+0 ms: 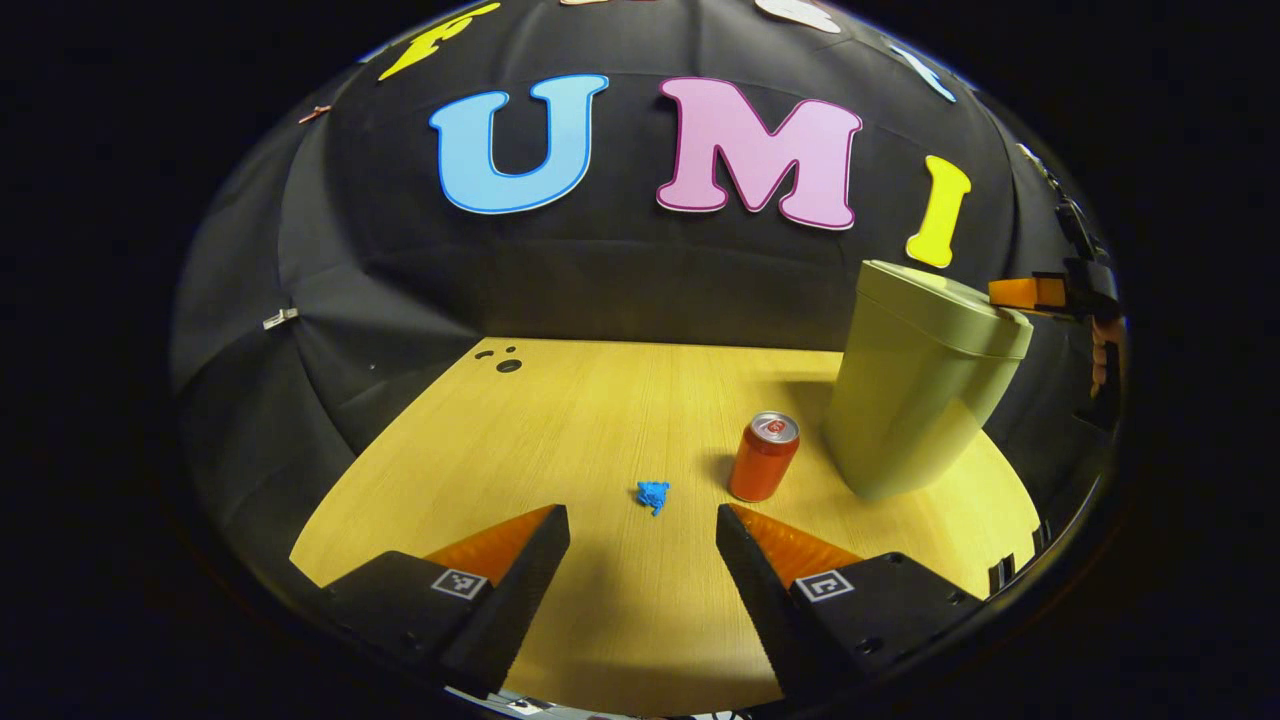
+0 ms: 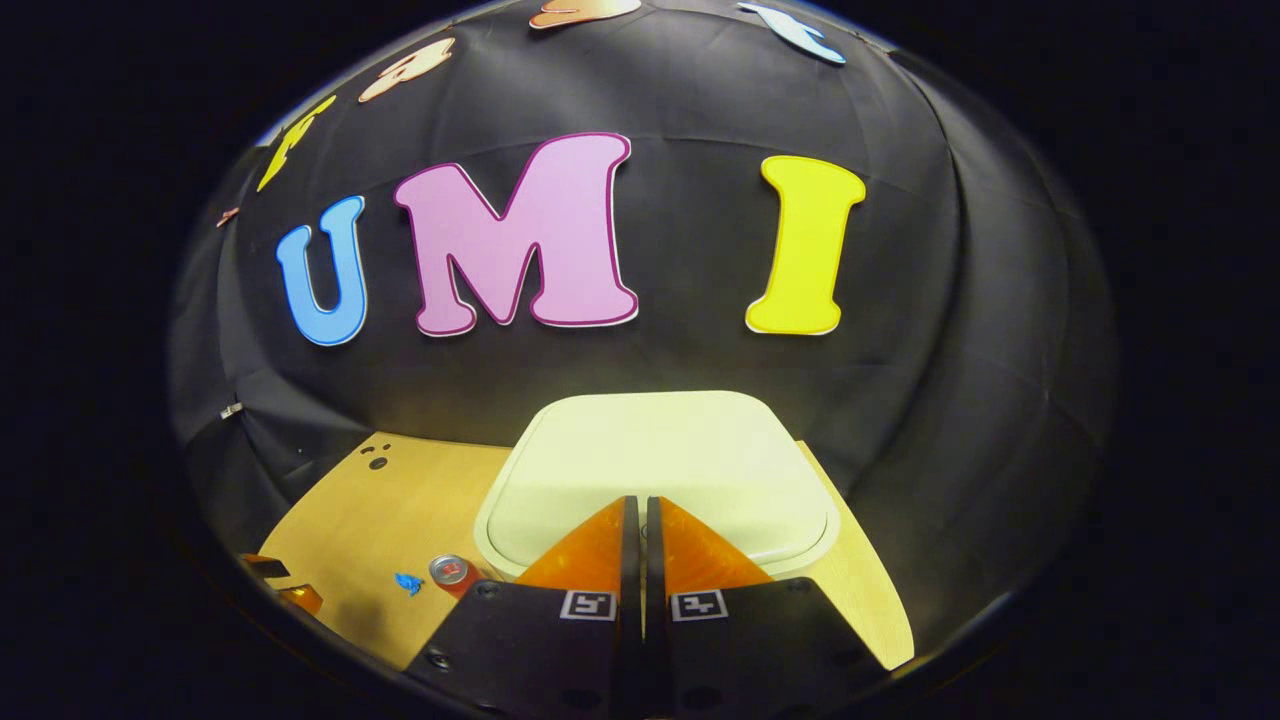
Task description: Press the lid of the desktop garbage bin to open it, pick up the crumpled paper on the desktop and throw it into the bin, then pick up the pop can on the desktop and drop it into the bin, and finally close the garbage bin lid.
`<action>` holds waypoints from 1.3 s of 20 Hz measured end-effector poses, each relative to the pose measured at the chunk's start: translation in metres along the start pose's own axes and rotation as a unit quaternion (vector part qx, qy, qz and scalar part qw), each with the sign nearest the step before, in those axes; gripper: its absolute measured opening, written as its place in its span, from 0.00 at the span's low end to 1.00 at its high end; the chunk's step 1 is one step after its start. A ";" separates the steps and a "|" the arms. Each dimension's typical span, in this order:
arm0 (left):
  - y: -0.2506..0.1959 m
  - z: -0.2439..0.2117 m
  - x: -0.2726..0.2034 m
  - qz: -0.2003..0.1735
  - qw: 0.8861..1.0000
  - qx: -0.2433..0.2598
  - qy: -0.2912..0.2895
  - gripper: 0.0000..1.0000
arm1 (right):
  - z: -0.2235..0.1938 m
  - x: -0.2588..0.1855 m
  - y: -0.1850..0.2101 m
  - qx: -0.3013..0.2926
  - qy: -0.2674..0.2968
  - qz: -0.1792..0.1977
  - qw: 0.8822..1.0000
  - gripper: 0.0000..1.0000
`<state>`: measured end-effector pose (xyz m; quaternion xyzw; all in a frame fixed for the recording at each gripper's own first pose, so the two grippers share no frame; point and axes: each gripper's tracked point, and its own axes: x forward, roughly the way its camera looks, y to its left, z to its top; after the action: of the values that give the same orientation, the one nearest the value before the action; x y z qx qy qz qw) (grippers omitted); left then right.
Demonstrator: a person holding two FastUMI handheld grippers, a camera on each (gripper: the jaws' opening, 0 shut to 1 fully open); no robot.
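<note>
Over the pale green plastic bin's closed lid (image 2: 660, 470) my right tongs (image 2: 640, 520) sit pinched together | left tongs (image 1: 642, 535) spread wide above yellow wooden counter (image 1: 600, 420) | blue crumpled paper (image 1: 652, 494) beside orange pop can (image 1: 763, 456), bin (image 1: 920, 390) behind.

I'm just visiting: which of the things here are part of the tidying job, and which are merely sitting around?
Part of the job:
- garbage bin, lid shut
- crumpled paper, blue, on the desk
- pop can, upright beside the bin
- left gripper, open
- right gripper, shut, over the lid

Just there:
- wooden desk
- small holes in its far corner
</note>
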<state>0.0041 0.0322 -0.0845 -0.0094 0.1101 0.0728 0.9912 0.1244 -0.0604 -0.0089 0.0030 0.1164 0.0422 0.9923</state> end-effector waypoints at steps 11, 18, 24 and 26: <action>-0.002 0.001 -0.005 -0.015 1.000 -0.010 -0.007 0.96 | 0.004 -0.021 0.010 -0.003 0.007 -0.018 1.000 0.05; 0.013 -0.010 -0.021 -0.019 1.000 -0.017 -0.011 0.96 | -0.033 -0.066 0.020 -0.006 0.025 -0.032 0.999 0.05; 0.031 -0.024 -0.027 -0.023 0.999 -0.024 -0.009 0.96 | -0.045 -0.095 0.038 -0.005 0.023 -0.024 0.999 0.05; 0.036 -0.024 -0.026 -0.020 0.999 -0.026 -0.012 0.96 | -0.052 -0.101 0.042 -0.013 0.027 -0.017 0.999 0.05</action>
<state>-0.0315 0.0636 -0.1026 -0.0368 0.0960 0.0557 0.9931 0.0113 -0.0267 -0.0360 -0.0132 0.1426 0.0270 0.9893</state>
